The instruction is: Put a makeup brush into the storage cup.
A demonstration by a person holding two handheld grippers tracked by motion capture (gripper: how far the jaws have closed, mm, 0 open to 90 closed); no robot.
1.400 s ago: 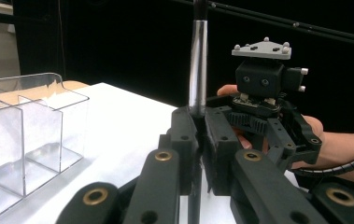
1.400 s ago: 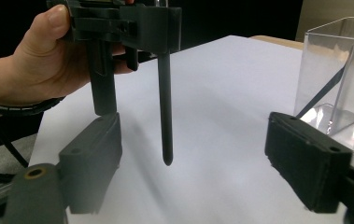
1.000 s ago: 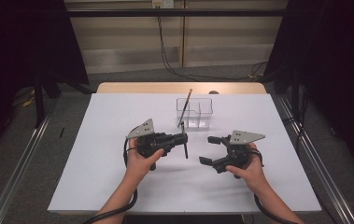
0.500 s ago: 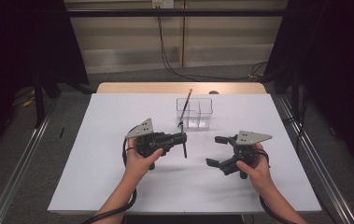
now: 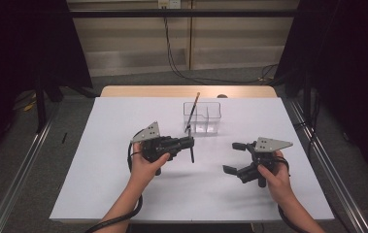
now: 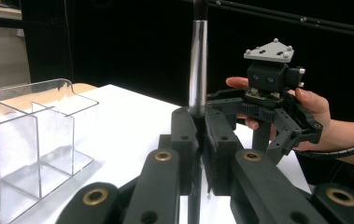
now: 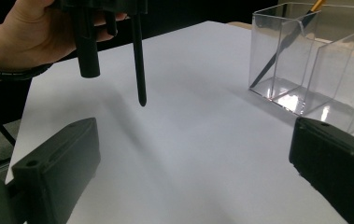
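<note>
1. The left hand-held gripper (image 5: 187, 142) sat over the middle of the white bench (image 5: 123, 194), its jaws clamped tight on a slim black-handled brush (image 5: 192, 153), just in front of the clear organiser (image 5: 206, 119).
2. In the left gripper view the brush (image 6: 197, 70) stood upright between the closed jaws, its silver ferrule rising out of the top of the picture.
3. In the right gripper view the brush handle (image 7: 138, 60) hung straight down, its tip close above the bench; whether it touched the surface could not be told from that angle.
4. Compared with 1 second earlier, the left hand-held gripper had kept its place and its grip on the brush.
5. The right hand-held gripper (image 5: 233, 158) had its jaws spread wide with nothing between them.
6. Its jaws had just been opening, and against the earlier frames they stood visibly wider.
7. The right hand (image 5: 274, 177) had drifted away from the left hand-held gripper toward the right side of the bench, so the 2 tools lay further apart than before.
8. The clear organiser stood toward the far edge of the bench, unmoved, with a second brush (image 5: 193, 112), gold-banded, leaning in its left compartment.
9. The left hand (image 5: 147, 162) gripped its tool from below, and a cable (image 5: 118, 218) trailed off the near edge.
</note>
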